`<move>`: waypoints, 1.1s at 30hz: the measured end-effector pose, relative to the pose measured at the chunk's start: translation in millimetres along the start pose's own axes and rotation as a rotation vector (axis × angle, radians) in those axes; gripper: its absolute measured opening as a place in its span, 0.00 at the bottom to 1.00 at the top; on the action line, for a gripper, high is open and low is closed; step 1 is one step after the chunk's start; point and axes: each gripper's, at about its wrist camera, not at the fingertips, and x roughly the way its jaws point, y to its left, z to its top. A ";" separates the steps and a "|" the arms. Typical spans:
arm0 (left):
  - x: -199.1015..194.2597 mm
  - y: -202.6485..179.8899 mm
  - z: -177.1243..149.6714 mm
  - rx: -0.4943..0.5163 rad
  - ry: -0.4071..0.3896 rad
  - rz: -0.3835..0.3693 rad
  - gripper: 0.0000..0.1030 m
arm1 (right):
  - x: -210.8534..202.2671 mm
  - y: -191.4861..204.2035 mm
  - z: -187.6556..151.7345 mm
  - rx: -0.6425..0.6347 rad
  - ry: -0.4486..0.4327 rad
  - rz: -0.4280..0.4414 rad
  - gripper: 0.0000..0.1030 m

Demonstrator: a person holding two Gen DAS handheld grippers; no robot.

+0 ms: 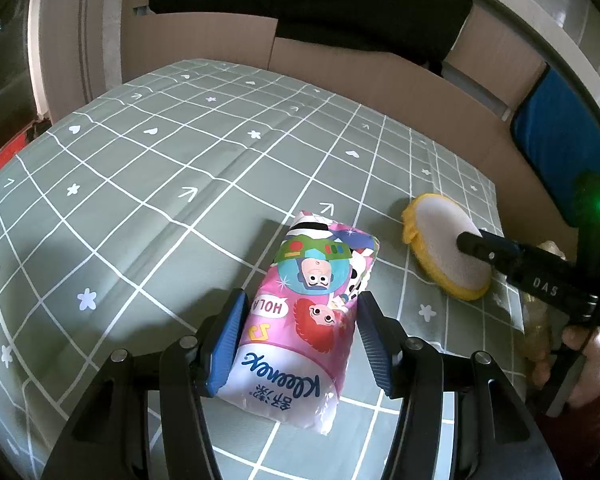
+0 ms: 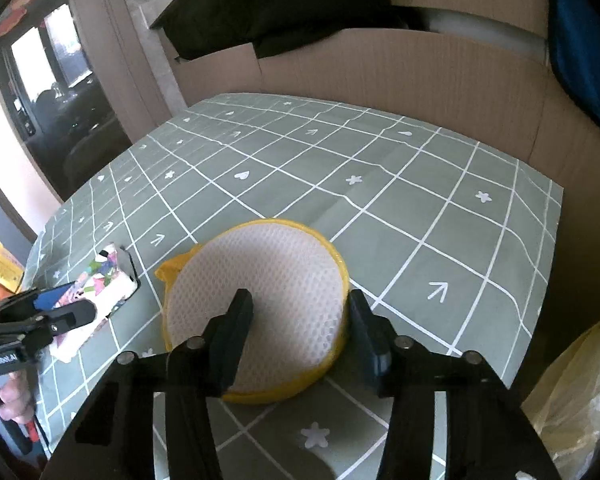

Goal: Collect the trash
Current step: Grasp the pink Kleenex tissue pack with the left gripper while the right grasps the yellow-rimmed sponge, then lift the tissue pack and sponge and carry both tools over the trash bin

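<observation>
The pink tissue pack (image 1: pixel 306 320) reads "Kleenex" and "HOLA". The right gripper (image 1: pixel 474 242) arm reads "DAS". The left gripper (image 2: pixel 66 304) handle label reads "GenRobot.AI".

We're low and close over the surface (image 1: pixel 148 168) in both views. The left wrist camera faces the cardboard wall at 12 o'clock, tissue pack (image 1: pixel 308 312) right under it. The right wrist camera sits close on the yellow pad (image 2: pixel 260 292). Both share pad, pack and checked cloth; each catches the other hand-held gripper at its edge.
</observation>
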 end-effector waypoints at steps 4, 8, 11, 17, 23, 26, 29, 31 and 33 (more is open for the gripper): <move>-1.6 4.6 -1.1 -0.010 -0.002 -0.025 0.54 | -14.2 7.0 6.3 -0.018 -0.030 0.024 0.17; -4.4 8.5 -2.1 -0.026 0.001 -0.054 0.54 | -30.0 23.8 14.1 -0.045 -0.053 0.078 0.15; -5.1 10.9 -3.3 -0.035 -0.007 -0.070 0.53 | -39.0 38.3 18.8 -0.062 -0.062 0.123 0.15; -5.8 11.8 -5.7 -0.040 -0.018 -0.085 0.52 | -50.8 66.7 22.3 -0.088 -0.067 0.226 0.20; -5.9 12.8 -6.3 -0.054 -0.015 -0.086 0.51 | -37.9 79.9 19.2 -0.112 -0.025 0.206 0.18; -5.1 11.1 -3.8 -0.080 0.006 -0.116 0.49 | -43.2 80.5 18.8 -0.126 -0.040 0.182 0.14; -10.3 -3.1 0.1 -0.050 -0.025 -0.102 0.48 | -58.6 80.2 17.4 -0.151 -0.081 0.142 0.14; -17.0 -14.7 3.5 -0.011 -0.062 -0.089 0.48 | -69.7 77.2 15.9 -0.155 -0.105 0.127 0.14; -28.9 -31.1 8.0 0.033 -0.115 -0.075 0.48 | -82.3 73.1 14.6 -0.158 -0.135 0.103 0.14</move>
